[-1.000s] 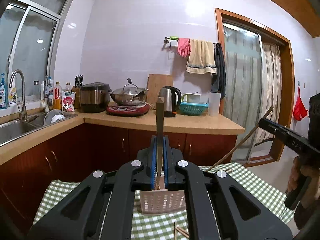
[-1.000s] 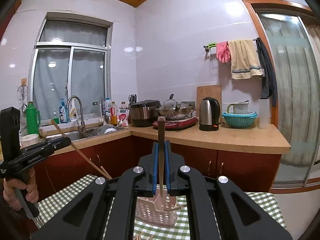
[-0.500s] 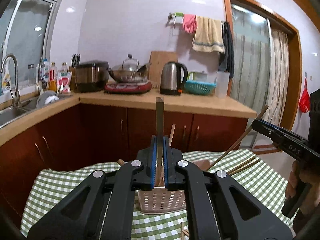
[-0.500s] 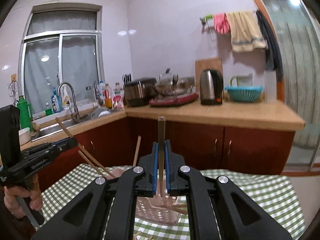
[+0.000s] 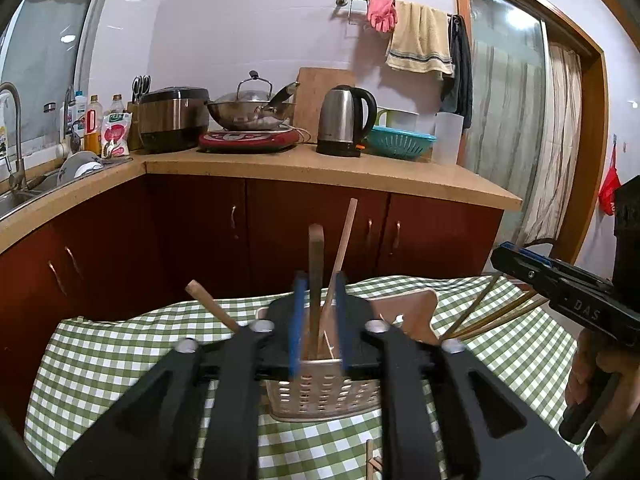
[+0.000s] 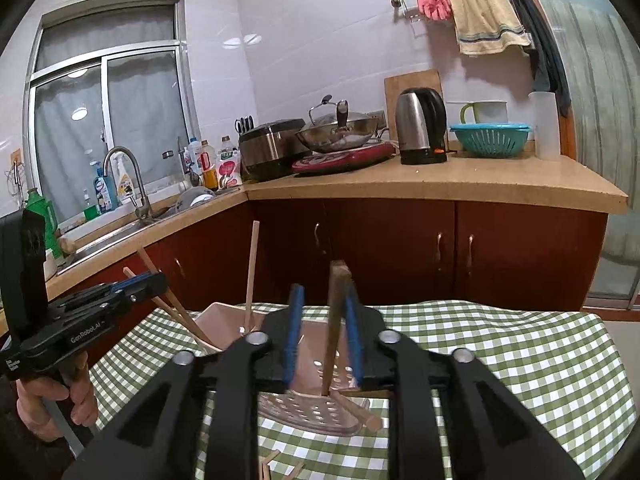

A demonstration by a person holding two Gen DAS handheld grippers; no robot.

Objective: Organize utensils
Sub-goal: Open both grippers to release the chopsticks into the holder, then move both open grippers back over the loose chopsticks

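Observation:
A pale perforated utensil basket (image 5: 320,394) stands on the green checked tablecloth (image 5: 120,360); it also shows in the right wrist view (image 6: 312,412). My left gripper (image 5: 318,320) is open around a flat wooden utensil handle (image 5: 315,264) standing in the basket beside a thin chopstick (image 5: 342,248). My right gripper (image 6: 322,332) is open; a wooden handle (image 6: 336,308) leans against its right pad, its foot in the basket. Each gripper shows in the other's view, right (image 5: 508,254) and left (image 6: 158,282), near several chopsticks.
A wooden spatula (image 5: 412,312) lies behind the basket. Loose chopsticks (image 6: 276,468) lie on the cloth near me. Red cabinets and a tan counter (image 5: 320,168) with kettle, wok and rice cooker stand behind the table. A sink (image 6: 120,224) is at the left.
Both grippers have tilted down toward the basket and opened. The wooden handles they gripped now stand loose in the basket between the pads.

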